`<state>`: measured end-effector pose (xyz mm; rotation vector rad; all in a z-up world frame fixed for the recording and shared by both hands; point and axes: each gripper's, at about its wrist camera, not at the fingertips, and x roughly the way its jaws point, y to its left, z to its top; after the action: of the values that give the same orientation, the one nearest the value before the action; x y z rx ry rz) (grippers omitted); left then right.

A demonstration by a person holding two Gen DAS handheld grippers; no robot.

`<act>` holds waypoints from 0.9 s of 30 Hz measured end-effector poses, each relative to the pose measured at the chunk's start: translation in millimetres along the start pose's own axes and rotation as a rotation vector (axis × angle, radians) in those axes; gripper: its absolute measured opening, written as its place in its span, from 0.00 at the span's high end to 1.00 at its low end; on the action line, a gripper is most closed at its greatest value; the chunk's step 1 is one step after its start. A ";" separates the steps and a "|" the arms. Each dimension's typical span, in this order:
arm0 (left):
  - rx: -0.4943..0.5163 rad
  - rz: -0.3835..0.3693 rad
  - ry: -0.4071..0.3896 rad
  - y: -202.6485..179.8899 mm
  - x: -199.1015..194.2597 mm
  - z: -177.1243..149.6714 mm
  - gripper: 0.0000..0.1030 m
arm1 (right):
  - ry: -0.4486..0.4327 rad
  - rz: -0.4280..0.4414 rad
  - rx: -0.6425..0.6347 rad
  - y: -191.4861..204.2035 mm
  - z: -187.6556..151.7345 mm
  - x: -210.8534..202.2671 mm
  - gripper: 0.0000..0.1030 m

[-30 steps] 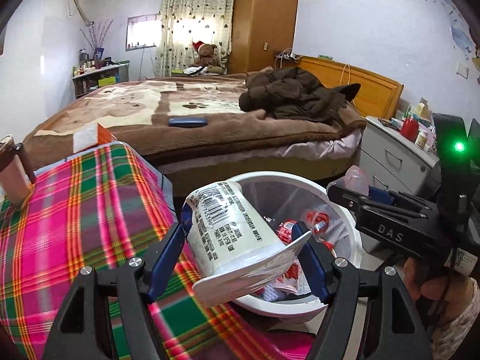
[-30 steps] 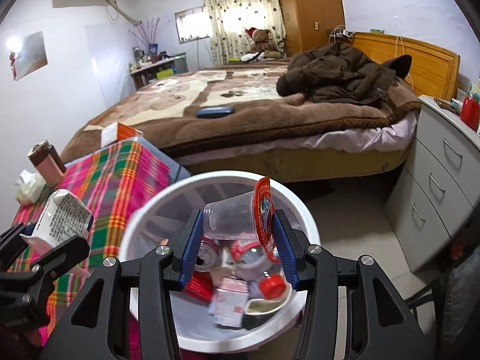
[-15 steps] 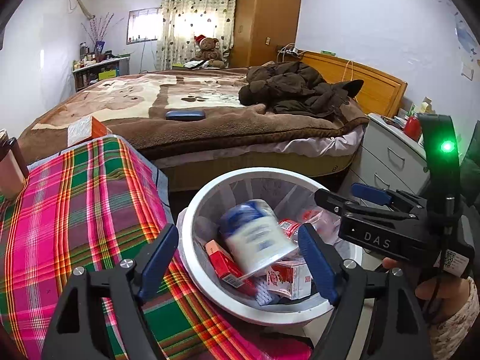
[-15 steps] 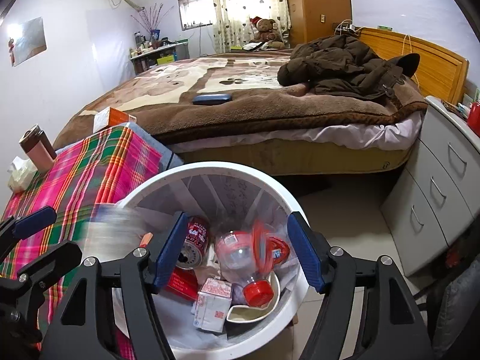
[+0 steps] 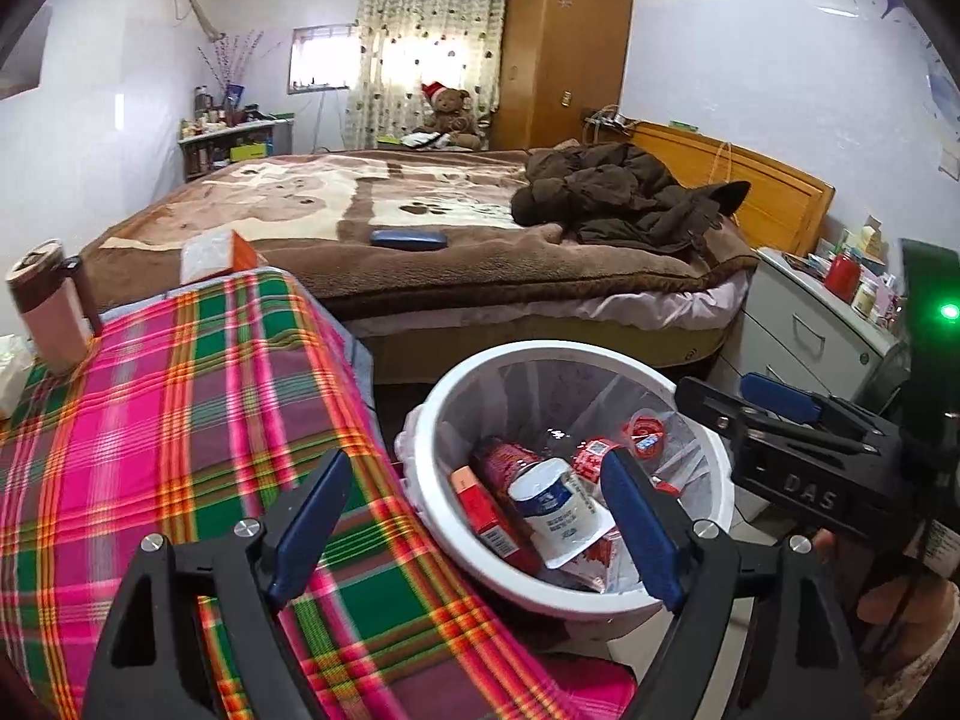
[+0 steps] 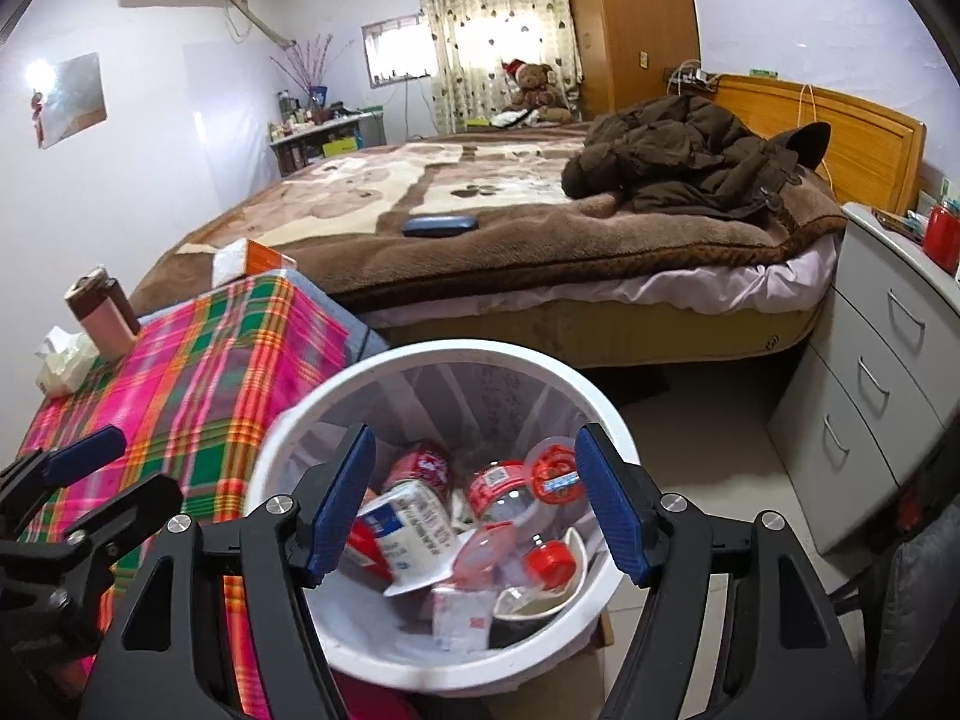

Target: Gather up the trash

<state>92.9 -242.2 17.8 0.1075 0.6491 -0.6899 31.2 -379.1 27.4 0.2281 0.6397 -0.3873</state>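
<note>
A white round trash bin stands on the floor beside the plaid table. Inside lie a white yogurt cup, a red can, a clear plastic cup with a red lid, a red carton and other trash. My left gripper is open and empty above the bin's near rim. My right gripper is open and empty over the bin. The right gripper also shows in the left wrist view, and the left gripper in the right wrist view.
A table with a pink and green plaid cloth stands left of the bin, with a pink tumbler, tissues and an orange tissue box. A bed lies behind. A grey drawer unit stands at the right.
Both grippers opened. The yogurt cup dropped from the left gripper and the clear cup with the red lid from the right one; both now lie in the bin.
</note>
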 end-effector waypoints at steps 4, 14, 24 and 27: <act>-0.012 0.030 -0.039 7.3 -19.5 -6.9 0.16 | -0.028 0.015 -0.009 11.6 -6.5 -14.1 0.32; -0.038 0.169 -0.109 26.2 -65.7 -28.4 0.16 | -0.108 0.053 -0.054 47.6 -26.5 -46.5 0.32; -0.082 0.273 -0.148 39.8 -101.8 -52.8 0.16 | -0.144 0.095 -0.082 70.5 -47.2 -65.1 0.32; -0.090 0.309 -0.165 43.1 -109.5 -58.7 0.16 | -0.152 0.100 -0.097 77.4 -54.5 -69.0 0.32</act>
<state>25.1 -130.2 30.4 0.0645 0.4907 -0.3664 -16.2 -272.2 34.2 0.1367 0.4943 -0.2735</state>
